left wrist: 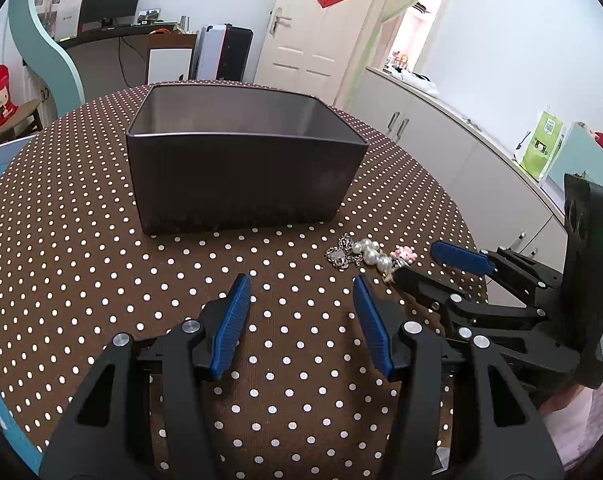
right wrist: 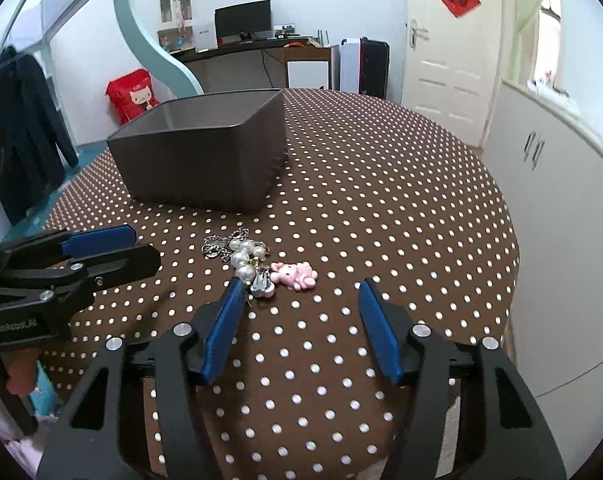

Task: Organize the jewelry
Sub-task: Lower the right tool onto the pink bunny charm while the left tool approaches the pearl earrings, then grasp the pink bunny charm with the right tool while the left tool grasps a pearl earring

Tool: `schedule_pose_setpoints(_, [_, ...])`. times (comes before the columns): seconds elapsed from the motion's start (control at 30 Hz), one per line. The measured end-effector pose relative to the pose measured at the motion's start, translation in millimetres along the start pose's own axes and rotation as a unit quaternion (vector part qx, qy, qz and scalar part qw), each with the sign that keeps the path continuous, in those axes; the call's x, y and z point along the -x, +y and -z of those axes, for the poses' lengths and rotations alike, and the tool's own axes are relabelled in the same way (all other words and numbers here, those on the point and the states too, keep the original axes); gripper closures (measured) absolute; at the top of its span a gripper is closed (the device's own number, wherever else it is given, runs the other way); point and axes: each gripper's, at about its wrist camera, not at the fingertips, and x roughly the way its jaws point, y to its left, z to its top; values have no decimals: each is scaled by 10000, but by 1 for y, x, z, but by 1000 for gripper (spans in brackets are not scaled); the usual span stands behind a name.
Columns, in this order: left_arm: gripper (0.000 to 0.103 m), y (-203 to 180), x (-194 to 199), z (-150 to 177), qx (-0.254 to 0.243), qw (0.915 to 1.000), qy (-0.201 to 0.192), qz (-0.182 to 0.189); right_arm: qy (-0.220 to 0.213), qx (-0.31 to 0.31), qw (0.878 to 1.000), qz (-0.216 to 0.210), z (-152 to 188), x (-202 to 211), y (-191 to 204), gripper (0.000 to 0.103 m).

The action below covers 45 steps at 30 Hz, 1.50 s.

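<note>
Here, the jewelry [right wrist: 257, 266] lies in a small heap on the surface [right wrist: 381, 200], just in front of the dark open box [right wrist: 205, 160] and a little apart from it. The heap is a silver chain [right wrist: 221, 244] with a tag, a string of pearl beads [right wrist: 241, 258], a small metal clip [right wrist: 261, 286] and a pink charm [right wrist: 295, 275], all touching or tangled.

My right hand-held gripper [right wrist: 299, 300] hovers low over the near edge of the heap, jaws about half open, nothing between them; its left pad sits just beside the clip and the lowest pearl. My left hand-held gripper [left wrist: 301, 300] also stands half open and empty, over bare cloth to the left of the heap.

Handling, as I judge it: the lot is light and limp. Chain and beads will drape and slide, and smooth round pearls may roll out from between flat pads. The charm looks stiff and chunky, probably the surest place to pinch. The clip is thin and lies flat, hard to get under. If the pieces are linked, lifting by the charm or the bead string should drag the rest along; if not, bits may drop. The box looks empty from here, though I cannot see its floor fully.
</note>
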Motion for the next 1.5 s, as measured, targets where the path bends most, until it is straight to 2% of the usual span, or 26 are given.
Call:
schedule_pose_setpoints(0.1, [49,0,0,0,-11,10000,-3,-4,8,-89,10000,38,-5,-4,-4,58])
schedule_pose_setpoints(0.27, [47,0,-1,-2,4,10000,-5,3,15,-149,9996,226,-7,-1,-14,63])
schedule_pose_setpoints(0.43, [45,-3,-3,-5,-16,10000,3,-15,-81,-126,9999,18,-7,7,-13,72])
schedule_pose_setpoints(0.5, [45,-3,-4,-6,-3,10000,18,-11,-50,43,9999,-100,-5,6,-5,83])
schedule_pose_setpoints(0.6, [45,-6,-6,-9,-56,10000,51,43,-17,219,9997,-138,-4,-2,3,90])
schedule_pose_setpoints(0.97, [43,-24,-16,-17,-336,9992,125,159,-32,149,9998,-99,-3,-9,-4,91])
schedule_pose_setpoints(1.1, [43,-33,-28,-22,-481,9986,235,51,-53,78,9999,-134,-3,-10,-7,91])
schedule_pose_setpoints(1.2, [43,-39,-38,-27,-532,9981,286,-97,-76,209,9998,16,-3,-11,-5,91])
schedule_pose_setpoints(1.27, [48,-43,-44,-30,-633,9974,303,-134,-96,163,9998,-24,-2,-10,-5,91])
schedule_pose_setpoints(1.4, [76,-51,-52,-30,-1090,9918,356,-562,-117,0,9997,-229,-2,-9,-13,91])
schedule_pose_setpoints(1.5, [89,-53,-52,-29,-1317,9876,390,-763,-122,-20,9996,-258,-2,-9,-14,91])
